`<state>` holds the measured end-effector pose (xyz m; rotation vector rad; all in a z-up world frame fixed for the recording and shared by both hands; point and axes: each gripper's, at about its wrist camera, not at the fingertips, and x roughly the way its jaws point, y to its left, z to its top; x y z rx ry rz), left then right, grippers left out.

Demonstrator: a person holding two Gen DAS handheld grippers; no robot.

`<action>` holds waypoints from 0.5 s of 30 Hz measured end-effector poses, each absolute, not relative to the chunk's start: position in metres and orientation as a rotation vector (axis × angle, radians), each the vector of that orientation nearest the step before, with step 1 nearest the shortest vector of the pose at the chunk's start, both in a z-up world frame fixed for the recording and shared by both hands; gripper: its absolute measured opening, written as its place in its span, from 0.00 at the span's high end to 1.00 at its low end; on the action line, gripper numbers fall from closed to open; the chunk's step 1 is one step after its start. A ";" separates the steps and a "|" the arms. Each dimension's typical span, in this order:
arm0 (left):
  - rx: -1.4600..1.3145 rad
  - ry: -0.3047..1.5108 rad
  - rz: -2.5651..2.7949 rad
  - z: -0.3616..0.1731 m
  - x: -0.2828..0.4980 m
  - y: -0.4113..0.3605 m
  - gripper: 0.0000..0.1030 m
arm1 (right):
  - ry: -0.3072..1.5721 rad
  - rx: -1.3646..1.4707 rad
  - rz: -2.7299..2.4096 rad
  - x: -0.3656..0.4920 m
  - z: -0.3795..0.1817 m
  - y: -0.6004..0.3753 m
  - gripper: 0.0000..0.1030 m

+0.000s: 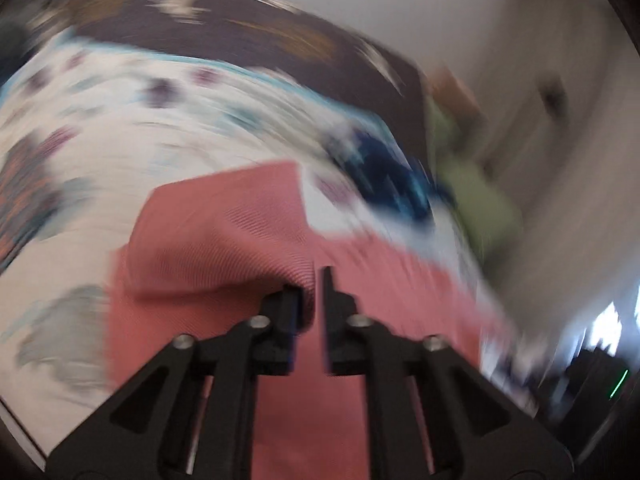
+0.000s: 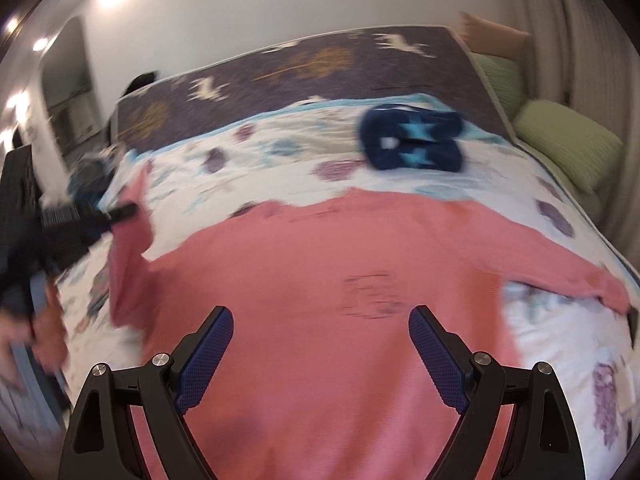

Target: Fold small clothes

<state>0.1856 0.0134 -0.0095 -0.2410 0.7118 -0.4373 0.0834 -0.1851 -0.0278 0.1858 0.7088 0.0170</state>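
Note:
A pink knit sweater [image 2: 320,264] lies spread on the patterned white bedspread [image 2: 280,156], its right sleeve stretched out to the right. My left gripper [image 1: 312,284] is shut on the sweater's left sleeve [image 1: 224,236] and lifts it off the bed; it also shows in the right wrist view [image 2: 120,213] at the left, gripping the raised sleeve. My right gripper [image 2: 320,320] is open and empty above the sweater's lower body. The left wrist view is motion-blurred.
A folded navy garment with light blue stars [image 2: 412,142] lies beyond the sweater. A dark purple blanket [image 2: 300,68] covers the far side of the bed. Green pillows [image 2: 568,140] and an orange pillow [image 2: 492,36] are at the right by the wall.

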 end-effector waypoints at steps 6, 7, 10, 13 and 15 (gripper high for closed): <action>0.071 0.758 -0.580 -0.033 0.145 -0.047 0.48 | 0.764 0.250 -0.051 0.081 -0.034 -0.231 0.11; 0.059 0.757 -0.580 -0.031 0.141 -0.040 0.48 | 0.771 0.247 -0.046 0.082 -0.036 -0.233 0.11; -0.050 0.749 -0.543 -0.025 0.131 -0.001 0.44 | 0.794 0.249 0.007 0.087 -0.039 -0.231 0.12; -0.152 0.736 -0.424 -0.027 0.141 0.043 0.39 | 0.807 0.258 0.100 0.097 -0.041 -0.217 0.17; -0.186 0.764 -0.336 -0.036 0.147 0.066 0.39 | 0.815 0.237 0.154 0.110 -0.041 -0.201 0.21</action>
